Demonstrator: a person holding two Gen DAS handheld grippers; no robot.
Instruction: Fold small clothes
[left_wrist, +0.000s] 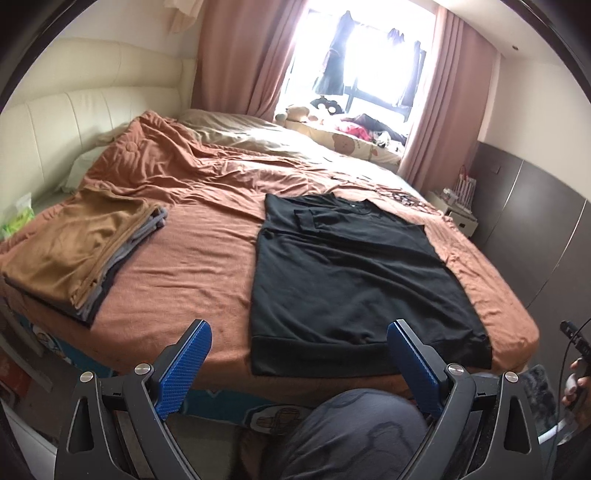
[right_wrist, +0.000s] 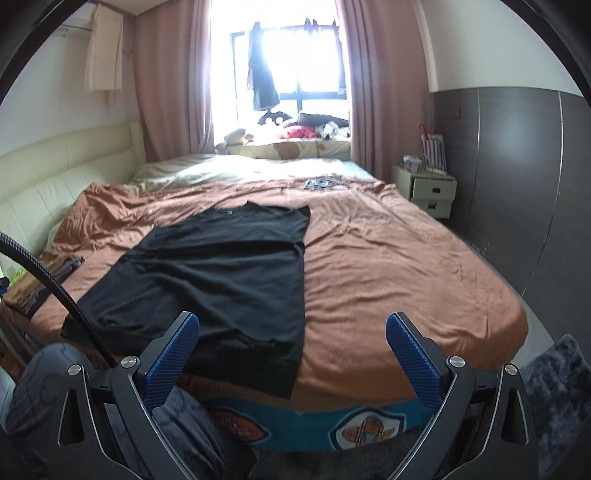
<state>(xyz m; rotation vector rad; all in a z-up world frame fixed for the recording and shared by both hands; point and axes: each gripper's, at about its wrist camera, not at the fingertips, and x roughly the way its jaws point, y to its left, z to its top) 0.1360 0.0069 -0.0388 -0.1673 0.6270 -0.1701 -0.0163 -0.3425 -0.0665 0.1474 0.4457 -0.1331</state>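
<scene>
A black T-shirt (left_wrist: 347, 273) lies flat on the brown bedsheet (left_wrist: 192, 280), its sides folded in to a long rectangle, collar toward the window and hem at the bed's near edge. The same black shirt (right_wrist: 229, 273) sits left of centre in the right wrist view. My left gripper (left_wrist: 299, 332) hovers open just short of the hem, blue pads wide apart and empty. My right gripper (right_wrist: 291, 325) is also open and empty, held back from the bed's near edge, its left pad over the shirt's lower right corner.
A stack of folded clothes (left_wrist: 77, 251), tan on top, rests on the bed's left side. The person's knee (left_wrist: 354, 432) is below the hem. A white nightstand (right_wrist: 428, 192) and dark wardrobe (right_wrist: 517, 192) stand right; a cushioned window sill (right_wrist: 288, 144) lies beyond the bed.
</scene>
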